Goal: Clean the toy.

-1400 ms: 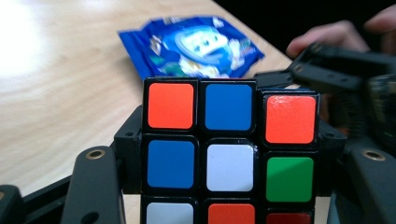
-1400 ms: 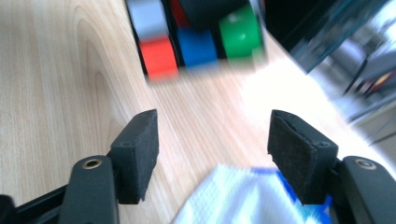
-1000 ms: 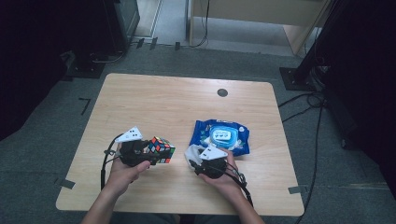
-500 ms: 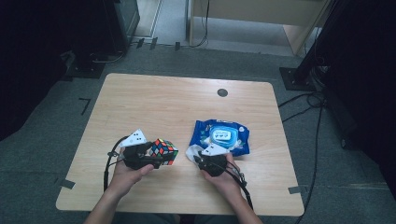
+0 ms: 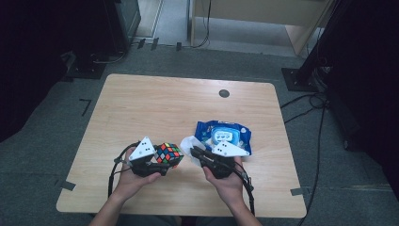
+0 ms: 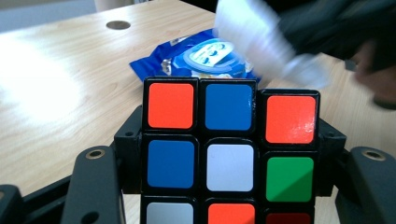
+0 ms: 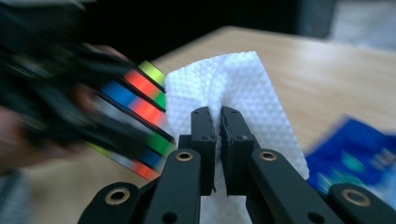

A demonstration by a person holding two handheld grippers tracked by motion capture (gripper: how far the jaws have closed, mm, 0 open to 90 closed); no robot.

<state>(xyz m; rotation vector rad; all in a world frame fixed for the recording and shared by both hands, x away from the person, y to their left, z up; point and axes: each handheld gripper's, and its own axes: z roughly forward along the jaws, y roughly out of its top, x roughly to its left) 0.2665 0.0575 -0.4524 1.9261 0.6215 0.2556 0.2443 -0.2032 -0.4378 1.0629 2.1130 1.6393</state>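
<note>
A scrambled Rubik's cube (image 5: 169,154) (image 6: 229,154) is clamped between the jaws of my left gripper (image 5: 162,162) (image 6: 229,196), held just above the table's near left. My right gripper (image 5: 195,153) (image 7: 220,126) is shut on a white wet wipe (image 5: 189,142) (image 7: 233,88). Its jaws have just been closing on the wipe, which bunches up between them. The wipe (image 6: 252,37) hangs blurred close to the cube's right side. A blue wipes pack (image 5: 223,134) (image 6: 201,56) (image 7: 355,158) lies on the table just beyond the right gripper.
The wooden table (image 5: 164,108) has a round black grommet (image 5: 224,93) (image 6: 117,24) near its far edge. Cables (image 5: 310,108) lie on the grey floor to the right, and dark equipment stands beyond the table.
The right gripper has risen from the blue pack with a white wipe pinched in it and come nearer the cube. The left hand with the cube has shifted slightly right.
</note>
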